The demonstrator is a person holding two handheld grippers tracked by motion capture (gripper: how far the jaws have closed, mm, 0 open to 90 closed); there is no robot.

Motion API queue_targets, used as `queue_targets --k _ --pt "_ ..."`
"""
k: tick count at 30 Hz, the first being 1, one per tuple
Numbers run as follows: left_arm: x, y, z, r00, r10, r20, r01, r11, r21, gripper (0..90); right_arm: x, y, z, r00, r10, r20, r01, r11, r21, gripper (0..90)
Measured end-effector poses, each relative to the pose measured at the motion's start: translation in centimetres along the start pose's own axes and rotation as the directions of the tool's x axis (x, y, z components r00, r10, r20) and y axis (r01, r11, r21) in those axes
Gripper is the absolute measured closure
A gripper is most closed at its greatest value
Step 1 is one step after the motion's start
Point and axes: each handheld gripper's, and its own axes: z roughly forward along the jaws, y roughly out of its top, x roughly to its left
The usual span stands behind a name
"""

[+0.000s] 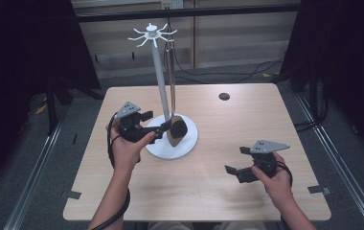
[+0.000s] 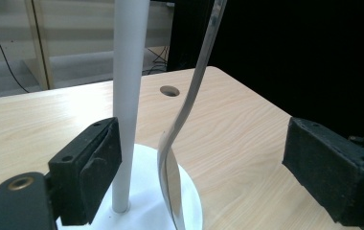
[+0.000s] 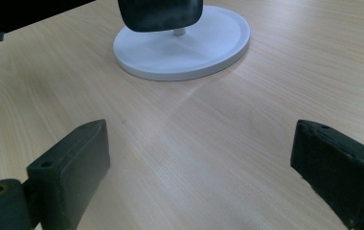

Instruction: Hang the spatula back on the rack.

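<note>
Wooden table [image 1: 122, 187]: spoon [image 2: 189, 105] hangs on rack [image 2: 127, 72]; left gripper [image 1: 157, 125] fingers wide, nothing held; right gripper [image 1: 235, 165] wide, empty.

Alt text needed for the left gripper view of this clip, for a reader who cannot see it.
The left gripper stands open around a metal spoon that hangs beside the white pole of a stand, with neither pad touching it. The spoon's bowl hangs just above the stand's round white base on a light wooden table.
</note>
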Motion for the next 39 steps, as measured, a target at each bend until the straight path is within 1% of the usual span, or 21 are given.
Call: queue_targets --k 2,4,6,9,12,13,14,15,16,19,20,22,23,25,30,35,36,38,39 --pt "0.0 -0.2 -0.1 1.0000 -0.007 -0.004 0.007 1.0000 0.001 12.3 0.0 0.0 0.0 1.0000 -0.002 0.000 0.002 1.000 -0.002 5.8" --pt "0.2 -0.6 -0.2 1.0000 -0.006 0.001 0.006 1.0000 0.000 11.7 0.0 0.0 0.0 1.0000 -0.001 0.000 0.001 1.000 -0.003 5.8" --pt "0.4 -0.9 -0.3 1.0000 -0.002 -0.005 0.002 0.9999 0.010 11.1 0.0 0.0 0.0 1.0000 -0.002 0.000 0.002 1.000 -0.003 5.8" --pt "0.7 -1.3 -0.4 1.0000 -0.002 -0.002 0.002 1.0000 0.006 10.3 0.0 0.0 0.0 1.0000 -0.002 0.003 0.002 1.000 -0.003 5.8" --pt "0.9 -1.8 -0.5 1.0000 -0.004 0.008 0.004 0.9999 0.014 9.0 0.0 0.0 0.0 1.0000 -0.004 0.000 0.004 1.000 -0.001 5.8" --pt "1.0 -1.9 -0.6 1.0000 0.004 0.008 -0.004 0.9998 0.020 8.8 0.0 0.0 0.0 1.0000 -0.004 -0.001 0.004 1.000 -0.001 5.8" --pt "1.0 -2.0 -0.6 1.0000 0.009 -0.005 -0.008 0.9996 0.027 8.5 0.0 0.0 0.0 1.0000 -0.004 0.000 0.004 1.000 -0.002 5.8" --pt "1.1 -2.2 -0.6 0.9999 0.010 0.006 -0.010 0.9996 0.028 8.3 0.0 0.0 0.0 1.0000 -0.004 0.000 0.004 1.000 -0.001 5.8" --pt "1.2 -2.4 -0.7 0.9999 0.008 0.007 -0.008 0.9995 0.030 8.1 0.0 0.0 0.0 1.0000 -0.006 -0.001 0.006 1.000 0.001 5.8" --pt "1.4 -3.0 -0.9 0.9998 0.019 -0.010 -0.018 0.9987 0.047 7.5 0.0 0.0 0.0 1.0000 -0.005 -0.003 0.005 1.000 0.002 5.8" --pt "1.5 -3.3 -1.0 0.9997 0.024 -0.009 -0.024 0.9983 0.053 7.3 0.1 0.0 0.0 1.0000 -0.005 -0.002 0.005 1.000 0.002 5.8" --pt "1.6 -3.6 -1.1 0.9997 0.021 -0.015 -0.020 0.9981 0.059 7.1 0.1 0.0 0.0 1.0000 -0.005 -0.002 0.005 1.000 0.003 5.8" --pt "1.7 -4.0 -1.2 0.9996 0.025 -0.011 -0.024 0.9977 0.064 7.1 0.1 0.0 0.0 1.0000 -0.005 -0.001 0.005 1.000 0.003 5.8" --pt "1.8 -4.5 -1.3 0.9998 0.017 -0.013 -0.016 0.9975 0.069 7.0 0.1 0.0 0.0 1.0000 -0.006 -0.004 0.006 1.000 0.004 5.8" --pt "2.1 -6.0 -1.3 0.9997 0.011 -0.024 -0.009 0.9963 0.086 6.5 0.2 -0.1 0.0 0.9999 -0.009 -0.006 0.009 1.000 0.006 5.8" --pt "2.7 -7.2 -1.2 0.9992 0.021 -0.034 -0.017 0.9931 0.116 6.4 0.2 -0.1 0.1 1.0000 -0.009 -0.002 0.009 1.000 0.011 5.8" --pt "2.8 -7.5 -1.1 0.9993 0.017 -0.033 -0.013 0.9919 0.126 6.5 0.2 -0.1 0.1 1.0000 -0.009 -0.002 0.009 1.000 0.012 5.8" --pt "2.9 -8.2 -0.8 0.9991 0.012 -0.040 -0.006 0.9889 0.148 6.5 0.3 -0.1 0.3 0.9999 -0.013 -0.001 0.013 1.000 0.014 5.8" --pt "3.1 -8.7 -0.6 0.9991 0.018 -0.039 -0.010 0.9846 0.174 6.4 0.4 -0.1 0.3 0.9998 -0.018 0.001 0.018 1.000 0.017 5.8"
